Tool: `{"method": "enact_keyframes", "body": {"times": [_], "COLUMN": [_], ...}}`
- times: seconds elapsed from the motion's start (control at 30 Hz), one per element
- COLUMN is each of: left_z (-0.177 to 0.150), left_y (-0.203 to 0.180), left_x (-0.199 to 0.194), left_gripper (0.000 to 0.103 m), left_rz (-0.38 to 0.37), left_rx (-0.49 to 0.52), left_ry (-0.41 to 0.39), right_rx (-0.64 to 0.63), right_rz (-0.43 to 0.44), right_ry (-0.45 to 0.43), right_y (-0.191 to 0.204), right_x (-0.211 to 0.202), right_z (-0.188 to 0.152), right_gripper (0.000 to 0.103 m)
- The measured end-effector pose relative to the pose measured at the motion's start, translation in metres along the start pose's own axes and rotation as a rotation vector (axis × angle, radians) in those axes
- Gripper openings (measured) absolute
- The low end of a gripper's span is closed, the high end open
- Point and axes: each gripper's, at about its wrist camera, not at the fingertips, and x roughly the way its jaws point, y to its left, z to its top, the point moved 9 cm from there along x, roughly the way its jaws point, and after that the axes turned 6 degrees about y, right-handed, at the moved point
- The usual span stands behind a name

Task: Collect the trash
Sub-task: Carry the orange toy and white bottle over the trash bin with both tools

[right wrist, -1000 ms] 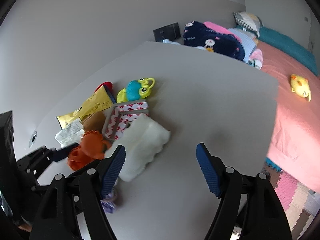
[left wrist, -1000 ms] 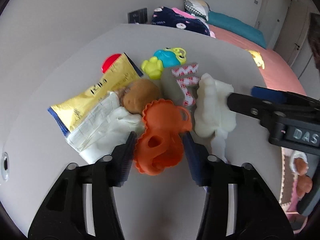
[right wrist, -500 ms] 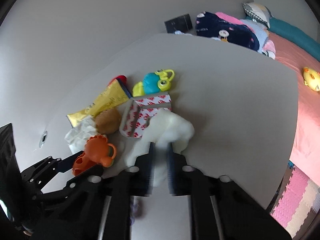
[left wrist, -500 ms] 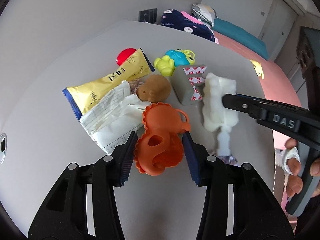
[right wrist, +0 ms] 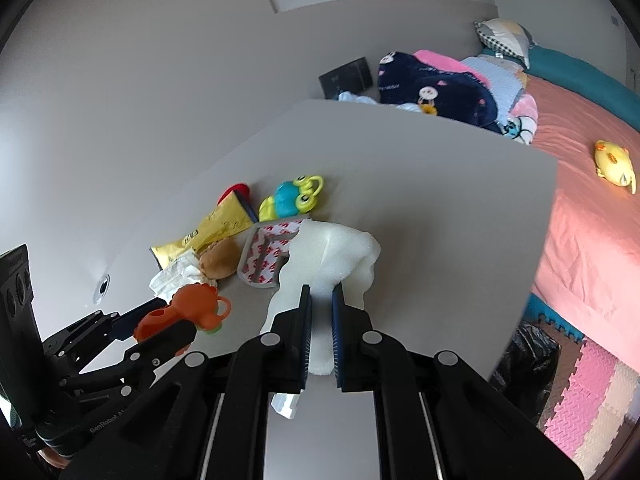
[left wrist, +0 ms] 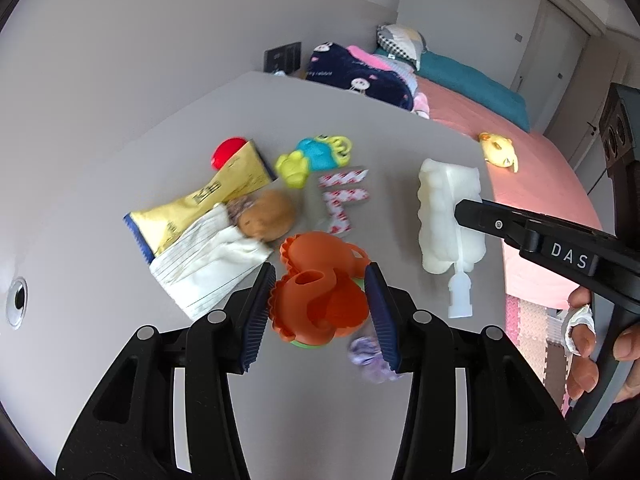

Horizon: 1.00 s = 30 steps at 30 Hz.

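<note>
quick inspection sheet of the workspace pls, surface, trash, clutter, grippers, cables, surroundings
surface: grey table, grommet hole at left
job's things: yellow wrapper, crumpled paper, red-white tape backing, purple scrap
clutter: orange toy, blue-green frog toy, brown ball, red disc
grippers: left gripper shut on orange toy; right gripper shut on white foam duster
cables: nothing seen
surroundings: pink bed, yellow plush, foam mat

White foam brush (right wrist: pixel 332 256) (lifted, pinched); orange toy (left wrist: pixel 318 292) held.
</note>
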Motion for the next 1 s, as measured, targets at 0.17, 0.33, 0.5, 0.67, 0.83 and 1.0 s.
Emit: {"method": "enact_keyframes", "body": {"times": [0.17, 0.33, 0.5, 0.67, 0.83, 1.0], "left_z": [0.008, 0.012, 0.016, 0.030, 0.039, 0.042], "left_y": [-0.027, -0.046, -0.065, -0.098, -0.137, -0.174], "left_x": [0.002, 0.013, 0.015, 0.015, 0.023, 0.032], "left_gripper": [0.029, 0.029, 0.029, 0.029, 0.029, 0.029], "left_rz": [-0.033, -0.034, -0.050, -0.069, -0.099, -0.129], "left_rx": [0.023, 0.026, 0.049, 0.101, 0.151, 0.194], "left_ry": [0.005, 0.001, 0.003, -0.005, -0.001, 0.013], "right_rx": [0.024, 0.049, 0.073, 0.106, 0.139, 0.174], "right_rz": [-0.014, -0.038, -0.046, -0.059, -0.086, -0.118], "right_ry": [-0.025, -0.042, -0.067, -0.090, -0.111, -0.127], "right_y": [-0.022, -0.048, -0.067, -0.091, -0.121, -0.152], "right_x": [-0.018, -0.035, -0.051, -0.066, -0.082, -0.097], "right_z": [0.001, 0.001, 0.002, 0.003, 0.003, 0.000], "right_gripper": [0.010, 0.010, 0.010, 0.010, 0.010, 0.010]}}
